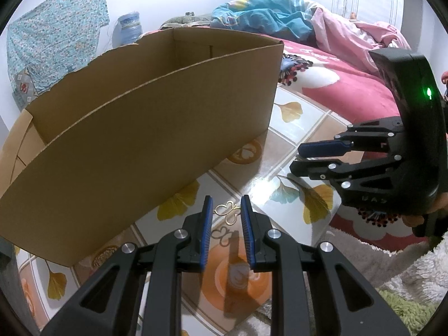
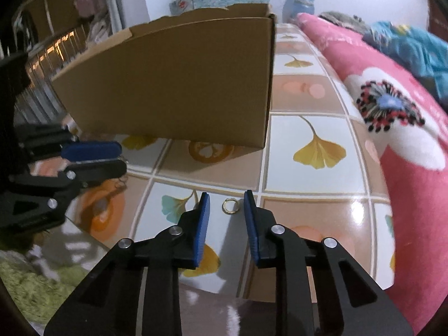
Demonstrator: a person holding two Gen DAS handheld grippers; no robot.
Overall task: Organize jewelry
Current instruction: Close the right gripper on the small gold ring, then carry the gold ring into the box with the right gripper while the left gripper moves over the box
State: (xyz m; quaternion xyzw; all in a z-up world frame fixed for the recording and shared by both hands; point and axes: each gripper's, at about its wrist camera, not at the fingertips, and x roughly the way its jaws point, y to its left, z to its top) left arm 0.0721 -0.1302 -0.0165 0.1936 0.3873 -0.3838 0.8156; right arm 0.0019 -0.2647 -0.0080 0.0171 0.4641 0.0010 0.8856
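Note:
A gold butterfly-shaped ornament [image 1: 227,212] lies on the patterned floor between the tips of my left gripper [image 1: 226,205], which is open around it just above the floor. A small gold ring [image 2: 230,205] lies on the floor between the tips of my right gripper [image 2: 226,201], also open. An open cardboard box [image 1: 145,128] stands on the floor behind both; it also shows in the right wrist view [image 2: 173,89]. The right gripper shows at the right of the left wrist view [image 1: 296,156], and the left gripper at the left of the right wrist view [image 2: 121,156].
A bed with a pink floral cover [image 2: 406,128] and bundled blue and pink bedding [image 1: 268,19] runs along the right. A fluffy green and grey rug [image 2: 30,277] lies at the near edge. A blue patterned cloth [image 1: 56,44] hangs on the wall.

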